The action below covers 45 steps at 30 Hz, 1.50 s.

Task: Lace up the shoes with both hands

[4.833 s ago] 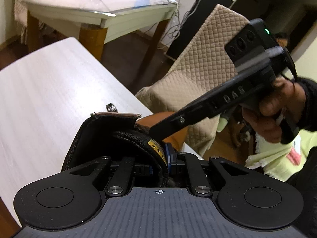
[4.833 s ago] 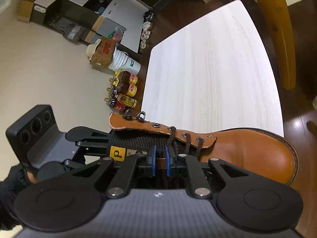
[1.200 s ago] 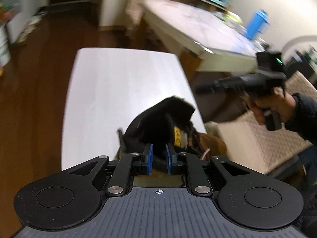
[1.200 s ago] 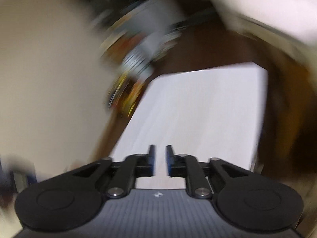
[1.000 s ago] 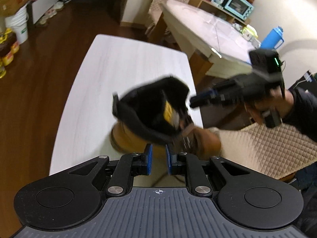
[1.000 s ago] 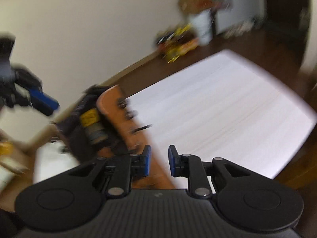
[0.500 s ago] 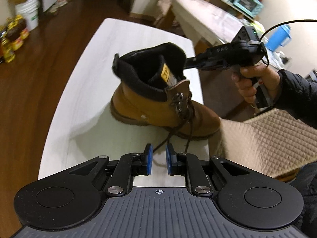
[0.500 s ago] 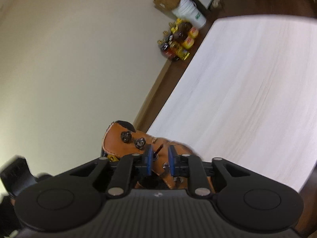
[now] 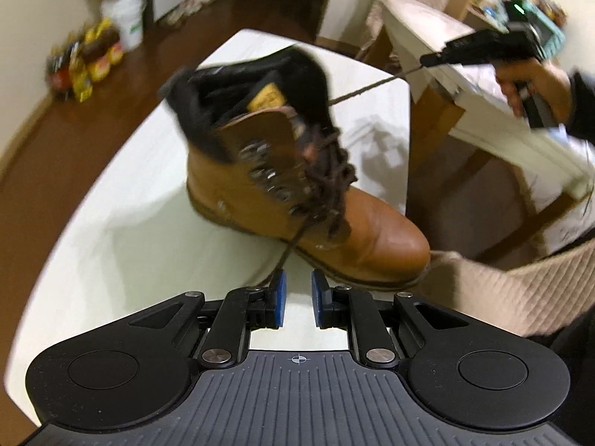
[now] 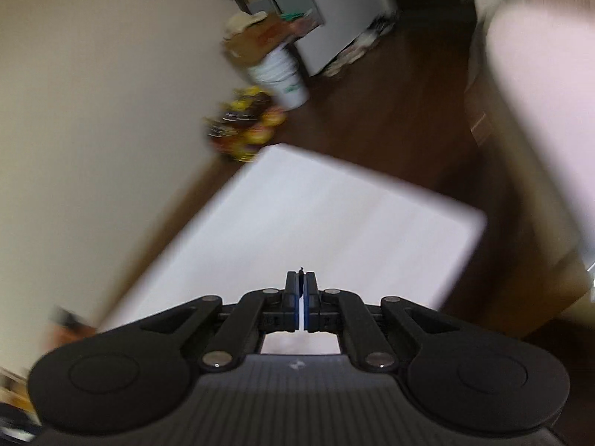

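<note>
A: Where is the boot sitting?

B: On the white table, toe aiming toward five o'clock in the left wrist view. The right gripper is pinching one lace end, which is stretching taut toward two o'clock.

A: And the left gripper?

B: Its jaws are opening, narrow gap, nothing between them; the other lace is trailing just beside the left pad at eleven o'clock.

A: Advice?

B: I'd be sliding left over that loose lace, pinching near its end, while holding the right pull steady so the boot isn't tipping.
</note>
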Each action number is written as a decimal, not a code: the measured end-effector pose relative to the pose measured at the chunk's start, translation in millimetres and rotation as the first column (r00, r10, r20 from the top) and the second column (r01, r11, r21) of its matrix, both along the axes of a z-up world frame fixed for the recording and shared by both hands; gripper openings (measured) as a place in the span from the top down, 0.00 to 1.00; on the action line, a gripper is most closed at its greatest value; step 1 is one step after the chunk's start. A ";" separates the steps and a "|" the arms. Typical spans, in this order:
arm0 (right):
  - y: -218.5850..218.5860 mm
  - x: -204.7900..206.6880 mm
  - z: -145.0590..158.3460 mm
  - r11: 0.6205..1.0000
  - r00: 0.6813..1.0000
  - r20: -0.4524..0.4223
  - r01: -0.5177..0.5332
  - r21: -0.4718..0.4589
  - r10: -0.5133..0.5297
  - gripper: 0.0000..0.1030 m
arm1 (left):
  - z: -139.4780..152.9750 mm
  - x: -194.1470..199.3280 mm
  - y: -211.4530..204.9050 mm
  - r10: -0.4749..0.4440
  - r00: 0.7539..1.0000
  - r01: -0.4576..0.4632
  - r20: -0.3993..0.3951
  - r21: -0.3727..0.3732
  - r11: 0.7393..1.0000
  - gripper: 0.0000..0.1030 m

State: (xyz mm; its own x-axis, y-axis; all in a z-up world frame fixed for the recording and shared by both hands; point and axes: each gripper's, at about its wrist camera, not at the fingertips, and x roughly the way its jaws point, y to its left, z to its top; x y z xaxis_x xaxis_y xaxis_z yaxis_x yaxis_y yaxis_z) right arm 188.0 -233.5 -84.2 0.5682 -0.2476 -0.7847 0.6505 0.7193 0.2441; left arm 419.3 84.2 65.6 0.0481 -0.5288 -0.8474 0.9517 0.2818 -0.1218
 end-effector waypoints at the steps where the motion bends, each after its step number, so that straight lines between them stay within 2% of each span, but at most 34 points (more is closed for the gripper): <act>1: -0.5 -0.7 -0.3 1.000 0.999 -0.036 -0.002 -0.030 0.001 0.97 | -0.6 -1.5 -1.5 -0.014 1.000 0.014 0.027 0.003 1.000 0.85; 2: -0.9 -1.5 -0.6 0.998 0.997 -0.072 -0.006 -0.060 0.002 0.97 | -1.1 -3.8 -3.3 -0.049 0.995 0.048 0.085 0.014 0.999 0.85; 4: -0.2 -2.4 -2.7 0.994 0.990 -0.142 -0.023 -0.110 0.007 0.97 | -4.4 -2.5 -6.5 -0.099 0.986 0.095 0.137 0.032 0.995 0.85; 7: 13.2 1.1 -9.2 0.985 0.973 -0.226 -0.090 -0.145 0.056 0.93 | -6.0 -1.5 -9.3 -0.154 0.976 0.153 0.152 0.021 0.988 0.85; 8: 17.8 3.7 -5.9 0.981 0.969 -0.238 -0.109 -0.158 0.069 0.84 | -7.3 -1.8 -11.1 -0.187 0.969 0.188 0.158 0.012 0.982 0.85; 9: 25.8 5.9 -0.4 0.975 0.964 -0.250 -0.137 -0.176 0.090 0.82 | -8.4 -3.1 -14.0 -0.199 0.967 0.200 0.159 0.010 0.980 0.85; 11: 51.1 21.7 4.8 0.951 0.947 -0.260 -0.241 -0.196 0.187 0.82 | -10.0 -6.4 -18.4 -0.231 0.960 0.234 0.160 -0.002 0.972 0.85; 13: 68.3 34.3 13.3 0.927 0.928 -0.235 -0.333 -0.171 0.290 0.82 | -12.2 -10.0 -21.8 -0.240 0.959 0.245 0.154 -0.017 0.969 0.85; 14: 84.6 39.6 16.0 0.894 0.899 -0.220 -0.417 -0.165 0.379 0.82 | -14.3 -11.2 -23.6 -0.237 0.960 0.243 0.150 -0.021 0.970 0.85; 16: 117.7 51.7 20.4 0.800 0.813 -0.191 -0.578 -0.159 0.549 0.81 | -19.5 -14.0 -26.8 -0.227 0.962 0.233 0.150 -0.023 0.972 0.85; 18: 154.4 73.1 23.1 0.633 0.669 -0.213 -0.743 -0.218 0.712 0.79 | -21.4 -15.8 -28.1 -0.216 0.964 0.221 0.156 -0.013 0.975 0.85; 19: 161.7 74.9 19.5 0.610 0.650 -0.220 -0.759 -0.226 0.727 0.77 | -21.6 -17.2 -28.3 -0.205 0.965 0.209 0.163 -0.011 0.978 0.85; 20: 175.7 85.6 13.1 0.515 0.569 -0.254 -0.820 -0.249 0.782 0.77 | -21.8 -18.6 -28.6 -0.193 0.966 0.197 0.170 -0.008 0.980 0.85; 21: 185.2 92.7 13.4 0.468 0.528 -0.271 -0.845 -0.258 0.805 0.77 | -21.8 -19.8 -28.6 -0.176 0.968 0.180 0.176 -0.005 0.984 0.85; 23: 199.7 109.6 4.3 0.348 0.427 -0.313 -0.895 -0.278 0.848 0.77 | -21.2 -22.5 -27.4 -0.123 0.976 0.125 0.179 0.000 0.992 0.85; 24: 202.4 117.7 1.3 0.325 0.408 -0.322 -0.903 -0.282 0.854 0.77 | -21.6 -24.6 -27.4 -0.108 0.977 0.110 0.184 0.001 0.994 0.85; 25: 204.0 127.3 -1.7 0.282 0.371 -0.325 -0.914 -0.290 0.870 0.77 | -22.0 -26.7 -27.5 -0.095 0.978 0.096 0.188 0.003 0.995 0.85; 26: 203.8 132.4 -3.3 0.261 0.349 -0.324 -0.922 -0.287 0.879 0.77 | -22.2 -28.6 -28.3 -0.087 0.978 0.088 0.191 0.006 0.996 0.85; 27: 205.1 134.7 -4.5 0.255 0.344 -0.325 -0.924 -0.286 0.881 0.77 | -22.3 -30.6 -29.1 -0.080 0.978 0.080 0.194 0.009 0.997 0.85; 29: 204.5 140.7 -11.2 0.219 0.310 -0.342 -0.935 -0.280 0.887 0.77 | -22.4 -33.5 -31.4 -0.068 0.977 0.067 0.202 0.015 0.998 0.85; 30: 205.6 143.6 -16.7 0.177 0.276 -0.365 -0.943 -0.283 0.889 0.77 | -22.3 -34.7 -32.8 -0.064 0.976 0.062 0.207 0.018 0.998 0.85; 33: 213.3 136.7 -23.2 0.132 0.240 -0.393 -0.950 -0.283 0.887 0.77 | -21.8 -36.8 -34.9 -0.048 0.975 0.044 0.218 0.023 0.999 0.85; 36: 220.4 142.3 -28.4 0.125 0.231 -0.390 -0.952 -0.278 0.891 0.77 | -25.1 -33.0 -34.6 -0.013 0.973 0.005 0.230 0.037 0.999 0.85; 39: 223.9 139.4 -33.1 0.124 0.227 -0.392 -0.955 -0.270 0.892 0.77 | -30.9 -21.7 -38.4 0.008 0.984 -0.017 0.181 0.047 0.999 0.85; 41: 226.1 136.7 -37.4 0.145 0.243 -0.403 -0.955 -0.258 0.882 0.78 | -31.1 -16.0 -40.1 0.006 0.994 -0.013 0.110 0.064 0.998 0.96; 43: 226.9 135.1 -37.6 0.178 0.273 -0.405 -0.950 -0.256 0.872 0.78 | -26.7 -11.6 -37.9 0.008 0.999 -0.012 0.051 0.077 0.997 0.96; 45: 223.1 128.0 -34.5 0.250 0.330 -0.380 -0.937 -0.246 0.864 0.78 | -17.2 -9.7 -30.9 0.000 1.000 -0.002 0.025 0.086 0.996 0.96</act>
State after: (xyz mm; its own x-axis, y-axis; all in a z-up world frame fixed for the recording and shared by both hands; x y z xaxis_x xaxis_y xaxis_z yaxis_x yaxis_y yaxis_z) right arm 316.0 -10.3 -118.7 0.5119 0.0856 -0.8547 -0.4875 0.8482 -0.2070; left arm 409.6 53.3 48.4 0.0699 -0.4541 -0.8882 0.9540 0.2908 -0.0735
